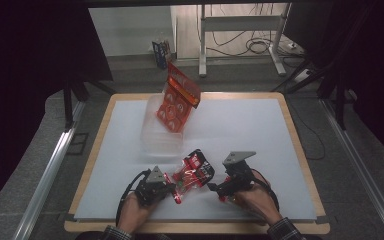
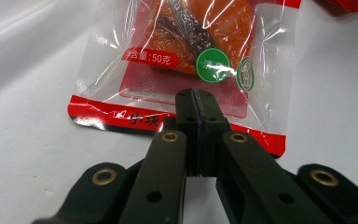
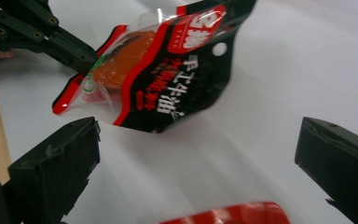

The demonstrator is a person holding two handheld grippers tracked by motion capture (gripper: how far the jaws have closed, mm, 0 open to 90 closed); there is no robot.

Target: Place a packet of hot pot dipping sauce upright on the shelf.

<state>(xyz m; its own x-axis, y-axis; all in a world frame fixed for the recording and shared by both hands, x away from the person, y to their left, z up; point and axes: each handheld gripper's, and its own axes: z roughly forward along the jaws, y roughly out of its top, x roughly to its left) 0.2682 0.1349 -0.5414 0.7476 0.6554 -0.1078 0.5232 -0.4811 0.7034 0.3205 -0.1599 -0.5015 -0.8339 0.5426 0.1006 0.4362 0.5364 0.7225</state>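
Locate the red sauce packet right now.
High view: sauce packet lies near the table's front edge, between both grippers; left gripper pinches its edge.

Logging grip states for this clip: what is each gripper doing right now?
Left gripper: jaws closed on the edge of the red sauce packet.
Right gripper: jaws wide open, holding nothing.

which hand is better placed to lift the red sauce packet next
Left. The left gripper is already shut on the packet at its bottom edge, while the right gripper stands open beside it, gripping nothing.
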